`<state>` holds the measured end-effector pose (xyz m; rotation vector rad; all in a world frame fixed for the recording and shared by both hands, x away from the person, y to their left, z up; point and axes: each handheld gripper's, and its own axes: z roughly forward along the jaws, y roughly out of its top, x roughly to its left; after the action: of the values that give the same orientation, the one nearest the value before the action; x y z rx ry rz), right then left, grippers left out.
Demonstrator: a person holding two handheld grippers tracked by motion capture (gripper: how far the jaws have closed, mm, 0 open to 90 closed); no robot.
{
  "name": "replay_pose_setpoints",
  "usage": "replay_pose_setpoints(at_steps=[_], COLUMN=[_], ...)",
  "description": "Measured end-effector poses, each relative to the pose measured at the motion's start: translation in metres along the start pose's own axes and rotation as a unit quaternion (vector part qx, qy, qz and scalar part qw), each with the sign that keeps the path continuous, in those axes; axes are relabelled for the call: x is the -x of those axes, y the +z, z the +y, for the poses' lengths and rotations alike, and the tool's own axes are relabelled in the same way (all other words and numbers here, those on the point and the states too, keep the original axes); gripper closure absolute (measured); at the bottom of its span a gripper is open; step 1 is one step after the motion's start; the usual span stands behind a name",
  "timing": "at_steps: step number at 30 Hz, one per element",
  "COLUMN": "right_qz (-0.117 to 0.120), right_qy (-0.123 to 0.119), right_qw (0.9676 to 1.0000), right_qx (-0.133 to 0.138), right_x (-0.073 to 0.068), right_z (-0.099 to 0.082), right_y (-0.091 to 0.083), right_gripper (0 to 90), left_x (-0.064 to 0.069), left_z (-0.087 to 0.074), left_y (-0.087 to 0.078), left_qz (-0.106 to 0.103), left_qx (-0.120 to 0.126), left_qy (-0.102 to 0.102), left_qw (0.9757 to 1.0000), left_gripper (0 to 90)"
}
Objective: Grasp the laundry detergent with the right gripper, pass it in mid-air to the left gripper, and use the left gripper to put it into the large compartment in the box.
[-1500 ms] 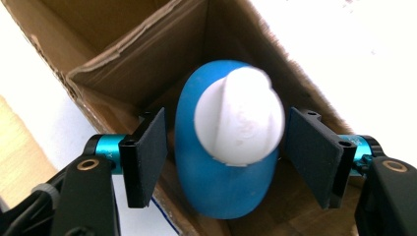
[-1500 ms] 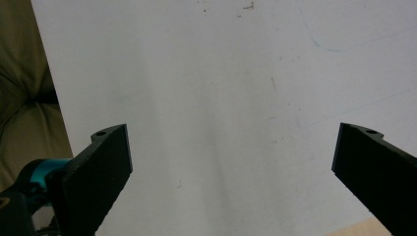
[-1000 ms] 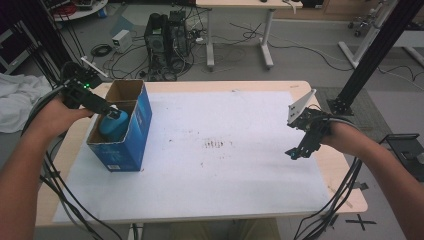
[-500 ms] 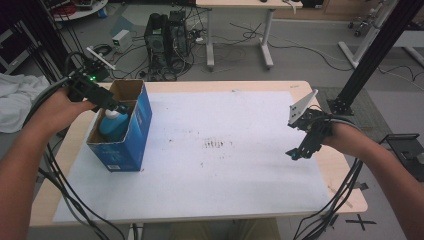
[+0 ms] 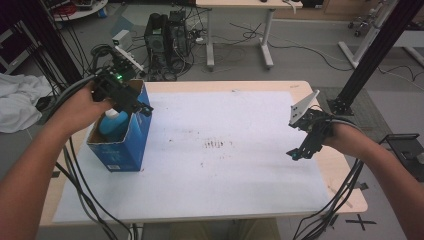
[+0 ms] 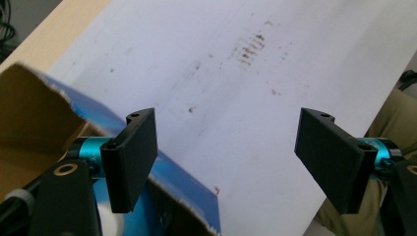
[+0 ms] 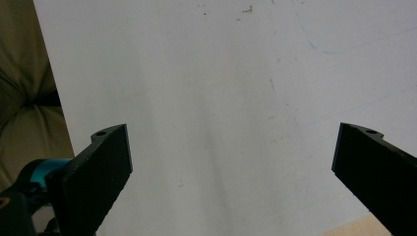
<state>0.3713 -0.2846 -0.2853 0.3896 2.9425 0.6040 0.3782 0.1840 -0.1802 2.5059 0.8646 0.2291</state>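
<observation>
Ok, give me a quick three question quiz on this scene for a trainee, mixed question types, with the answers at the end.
1. True or false: the left gripper is clamped on the bottle.
2. Multiple choice: where does the bottle sit? A) flat on the white mat B) inside the blue cardboard box C) between the jaws of the right gripper
3. Fill in: the right gripper hovers over the white mat with its jaws ____.

Key
1. False. In the left gripper view its jaws stand wide apart with nothing between them, above the box's rim.
2. B. Its top shows through the open top of the box.
3. Open, wide apart and holding nothing.
</observation>
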Motion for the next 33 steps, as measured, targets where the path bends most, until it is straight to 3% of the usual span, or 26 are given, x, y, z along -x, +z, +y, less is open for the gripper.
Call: replay_pose_setpoints(at_steps=[6, 8, 14, 17, 18, 21, 27, 33], right_qz=[-0.001, -0.001, -0.001, -0.001, -0.001, 0.0, 0.0, -0.001], right_qy=[0.0, 0.003, 0.002, 0.001, 0.001, 0.0, 0.006, 0.008], right_qw=[1.0, 1.0, 1.0, 1.0, 1.0, 1.0, 1.0, 0.9999], right_qx=[0.0, 0.0, 0.003, 0.001, 0.001, 0.002, 0.001, 0.007], right_x=[0.0, -0.001, 0.0, 0.0, 0.0, -0.001, 0.0, 0.002], right_z=[0.0, 0.0, 0.002, 0.002, 0.002, 0.002, 0.001, 0.002], right_y=[-0.001, -0.001, 0.0, 0.0, 0.0, 0.0, -0.001, -0.002], right_gripper=[0.7, 0.7, 0.7, 0.7, 0.7, 0.6, 0.7, 0.7], left_x=[0.018, 0.024, 0.039, 0.042, 0.044, 0.048, 0.05, 0.048], left_z=[0.021, 0.028, 0.046, 0.05, 0.054, 0.058, 0.066, 0.071], left_y=[0.01, 0.015, 0.032, 0.037, 0.041, 0.047, 0.056, 0.064], left_qz=[-0.006, -0.005, -0.011, -0.017, -0.014, -0.015, -0.001, -0.005], left_qx=[-0.001, -0.002, -0.009, -0.006, -0.008, -0.006, -0.009, -0.006], left_qy=[0.027, 0.035, 0.065, 0.062, 0.074, 0.076, 0.09, 0.078], left_qw=[0.9996, 0.9994, 0.9978, 0.9979, 0.9971, 0.9969, 0.9959, 0.9969], left_gripper=[24.3, 14.0, 13.8, 13.8, 13.8, 13.8, 13.8, 13.8])
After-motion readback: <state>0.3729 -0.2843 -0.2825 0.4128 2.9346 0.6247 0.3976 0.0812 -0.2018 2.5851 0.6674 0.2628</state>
